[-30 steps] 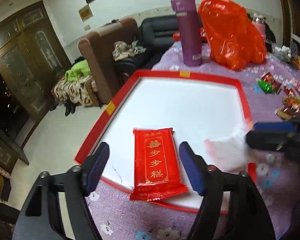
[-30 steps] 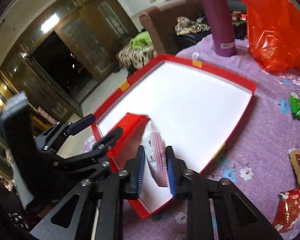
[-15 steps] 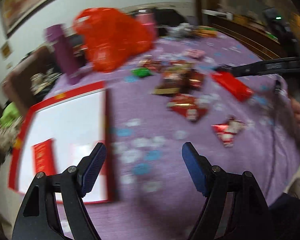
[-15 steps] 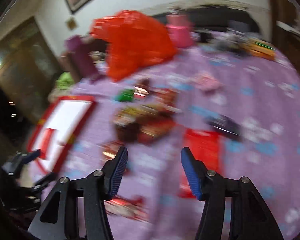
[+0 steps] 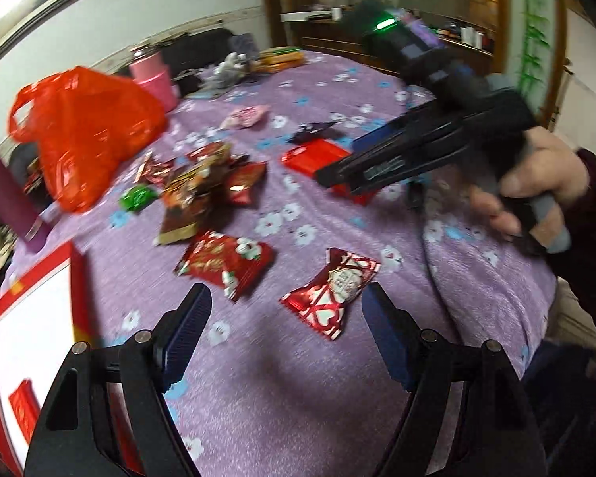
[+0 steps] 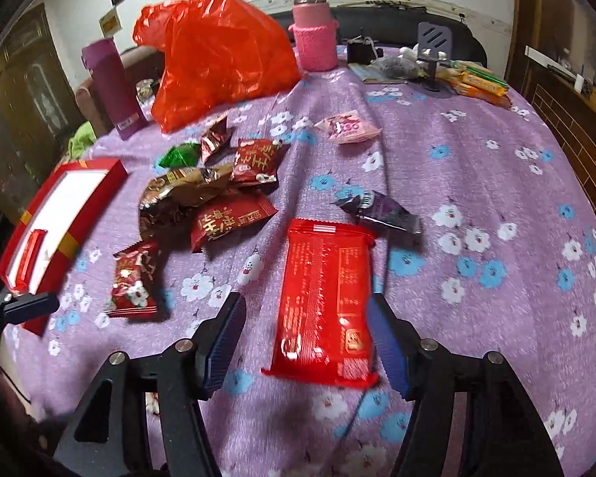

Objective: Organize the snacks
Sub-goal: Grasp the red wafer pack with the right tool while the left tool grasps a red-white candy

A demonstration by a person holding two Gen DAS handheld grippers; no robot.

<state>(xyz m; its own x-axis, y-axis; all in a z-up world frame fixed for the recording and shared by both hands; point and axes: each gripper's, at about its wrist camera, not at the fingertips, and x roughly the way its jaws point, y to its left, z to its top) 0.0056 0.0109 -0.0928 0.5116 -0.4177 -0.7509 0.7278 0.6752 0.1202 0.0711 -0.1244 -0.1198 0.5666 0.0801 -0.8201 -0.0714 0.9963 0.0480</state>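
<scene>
Right wrist view shows the job barely started: the red-rimmed box (image 6: 65, 214), well off to the left of the right gripper (image 6: 306, 342), holds one small red packet (image 6: 29, 252) on its white floor, and whether anything else lies in there I cannot tell. Most of the snacks are not yet sorted and lie loose on the purple flowered desk (image 6: 476, 167).

The right gripper's jaws have just been opening and now stand wide, gripping nothing. The large flat red packet (image 6: 326, 302) lies on the cloth directly ahead, its near end between the two pads without either pressing on it (likely the next pick). Just beyond its far end sits a dark purple wrapper (image 6: 381, 212); ahead and to the left is a cluster of red and brown packets (image 6: 206, 198), and nearer on the left a red candy with white flowers (image 6: 133, 278).

In the left wrist view the left gripper (image 5: 286, 332) is also spread wide and empty. A red-and-silver twist candy (image 5: 333, 288) lies just ahead of it, slightly right of centre and close to the right pad but apart from it. The flowered red candy (image 5: 226, 262) lies ahead to the left, and the box rim (image 5: 75, 278) sits at the far left
</scene>
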